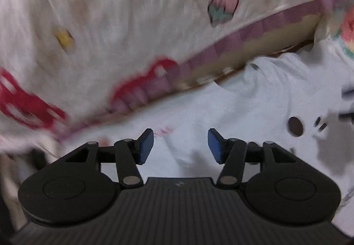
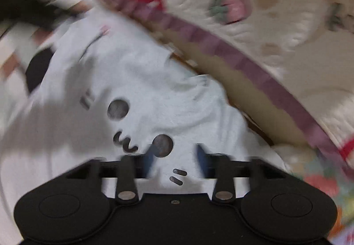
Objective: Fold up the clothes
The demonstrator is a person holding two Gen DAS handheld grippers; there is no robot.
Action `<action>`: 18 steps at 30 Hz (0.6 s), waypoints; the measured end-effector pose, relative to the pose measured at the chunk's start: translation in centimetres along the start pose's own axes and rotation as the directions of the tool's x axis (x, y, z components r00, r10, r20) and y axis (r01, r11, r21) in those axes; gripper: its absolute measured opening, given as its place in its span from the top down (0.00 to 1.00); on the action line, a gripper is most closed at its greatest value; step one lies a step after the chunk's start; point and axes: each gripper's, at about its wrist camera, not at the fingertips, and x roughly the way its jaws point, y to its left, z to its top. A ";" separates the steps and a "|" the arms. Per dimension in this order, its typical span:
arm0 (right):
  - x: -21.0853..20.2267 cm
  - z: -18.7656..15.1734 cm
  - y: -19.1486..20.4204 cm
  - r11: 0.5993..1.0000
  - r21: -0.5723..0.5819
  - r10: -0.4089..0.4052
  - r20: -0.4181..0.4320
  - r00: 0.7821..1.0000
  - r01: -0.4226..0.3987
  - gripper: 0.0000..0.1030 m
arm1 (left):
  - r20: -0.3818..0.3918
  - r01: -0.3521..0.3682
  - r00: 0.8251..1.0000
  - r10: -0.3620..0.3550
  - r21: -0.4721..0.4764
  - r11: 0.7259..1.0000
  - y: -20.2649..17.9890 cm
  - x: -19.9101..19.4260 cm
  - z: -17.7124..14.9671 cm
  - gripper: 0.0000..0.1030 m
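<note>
Fluffy cream blanket (image 1: 124, 23) fills the background of both wrist views, printed with red shapes, a yellow spot and a pink strawberry (image 1: 224, 6), and edged by a purple checked border (image 1: 254, 30) that runs from about eight o'clock up to two o'clock in the left wrist view. Everything is smeared by motion blur.

Below that border, from the centre out to four o'clock, lies the pale white garment (image 1: 221, 107), rumpled, with a dark round dot (image 1: 295, 126) and short dark dashes of its print at three o'clock. The left gripper (image 1: 180, 145) sits at six o'clock over this cloth; its blue-padded jaws are spread, with only garment showing behind the gap and nothing pinched between them. At two o'clock a colourful floral fabric (image 1: 347, 28) shows at the frame edge.

In the right wrist view, a dark blurred shape at ten o'clock cannot be made out. The garment (image 2: 154, 94) spreads from nine o'clock through the centre, showing a cartoon face: two dark round eyes (image 2: 118, 109), a wavy mouth (image 2: 125, 142) and small dashes. The right gripper (image 2: 176, 158) is at six o'clock just over that face; its jaws are blurred and stand apart, with no cloth pinched between the pads. The blanket's purple border (image 2: 243, 61) crosses from eleven to four o'clock, and the strawberry (image 2: 230, 9) lies at one o'clock.
</note>
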 end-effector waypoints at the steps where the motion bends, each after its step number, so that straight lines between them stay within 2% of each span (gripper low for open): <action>1: 1.1 -0.5 -0.3 1.000 -0.021 0.011 -0.013 1.000 -0.011 0.79 | -0.021 0.005 1.000 -0.006 -0.007 1.000 0.3 1.3 0.1 0.48; 4: 3.4 -0.8 -2.5 0.999 0.037 0.011 0.014 1.000 -0.012 0.79 | -0.052 0.016 0.998 -0.018 -0.034 0.999 1.8 4.3 -0.2 0.48; 7: 4.7 0.4 -3.7 0.997 0.076 0.011 0.028 1.000 -0.013 0.79 | -0.094 0.055 0.993 -0.067 -0.123 0.991 4.2 7.4 -0.6 0.48; 9: 5.1 1.6 -4.8 0.994 0.110 0.014 0.064 0.998 -0.021 0.78 | -0.092 0.049 0.993 -0.068 -0.192 0.980 5.9 9.2 -0.8 0.48; 12: 6.2 2.9 -7.3 0.969 0.242 0.019 0.136 0.991 -0.052 0.77 | -0.059 -0.084 0.996 0.071 -0.264 0.961 8.3 10.4 -1.1 0.50; 15: 8.0 3.6 -9.2 0.931 0.351 0.036 0.194 0.980 -0.103 0.74 | -0.016 -0.096 0.995 0.095 -0.236 0.967 9.5 11.1 -1.7 0.48; 18: 10.8 4.4 -9.5 0.931 0.349 0.036 0.189 0.981 -0.101 0.74 | 0.031 -0.096 0.994 0.104 -0.197 0.976 10.6 11.7 -2.3 0.48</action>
